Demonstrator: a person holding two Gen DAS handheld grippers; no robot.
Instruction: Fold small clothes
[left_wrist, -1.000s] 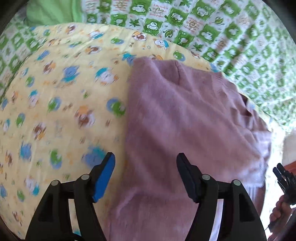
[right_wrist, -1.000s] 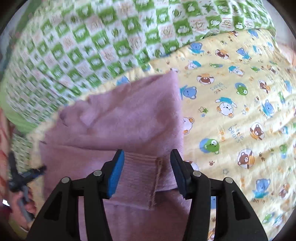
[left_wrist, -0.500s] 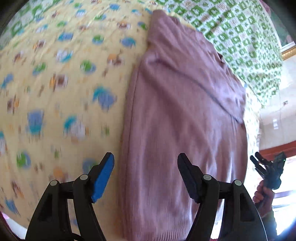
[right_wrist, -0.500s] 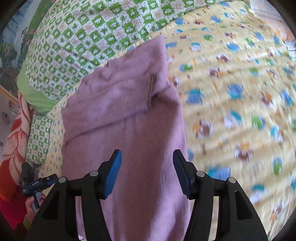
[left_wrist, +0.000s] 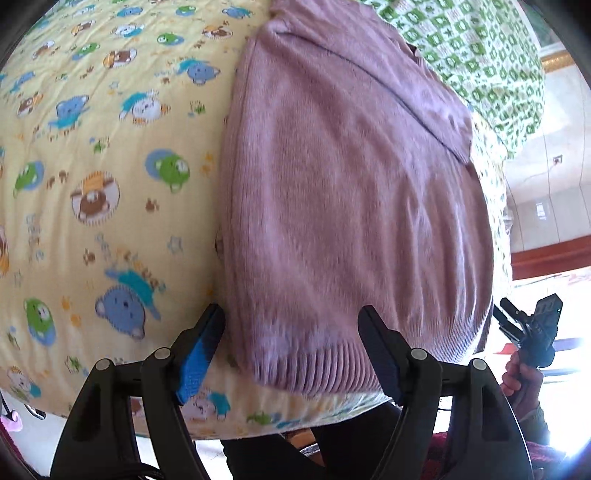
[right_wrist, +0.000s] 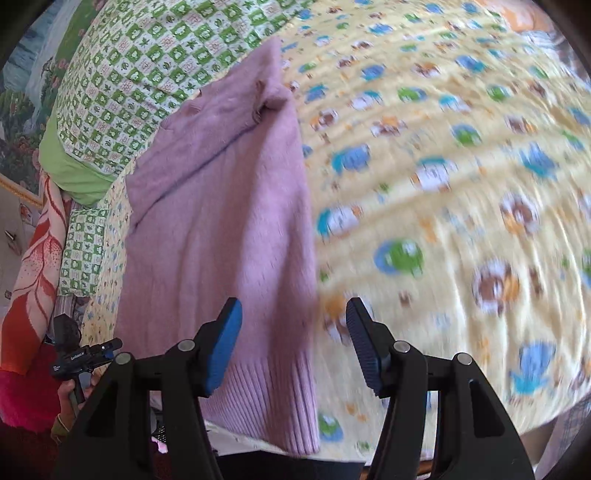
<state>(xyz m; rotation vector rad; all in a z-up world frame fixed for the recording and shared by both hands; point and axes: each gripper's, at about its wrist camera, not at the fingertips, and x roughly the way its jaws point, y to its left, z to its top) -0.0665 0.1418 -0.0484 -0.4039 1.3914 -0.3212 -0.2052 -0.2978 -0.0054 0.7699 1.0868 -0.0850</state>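
Observation:
A mauve knit sweater lies lengthwise on a yellow cartoon-bear sheet, sleeves folded in, ribbed hem toward me at the bed's near edge. My left gripper is open and empty, hovering over the hem's left corner. In the right wrist view the sweater fills the left centre. My right gripper is open and empty above the hem's right edge. The right gripper also shows at the far right of the left wrist view, and the left gripper at the far left of the right wrist view.
A green-and-white checked quilt lies beyond the sweater's collar. A red-orange floral blanket hangs at the bed's left side. The yellow sheet spreads wide to the right. The bed edge is just below the hem.
Both grippers have pulled back along the sweater from the collar and sleeve area to the ribbed hem. Both stayed open. The sweater has not visibly moved.

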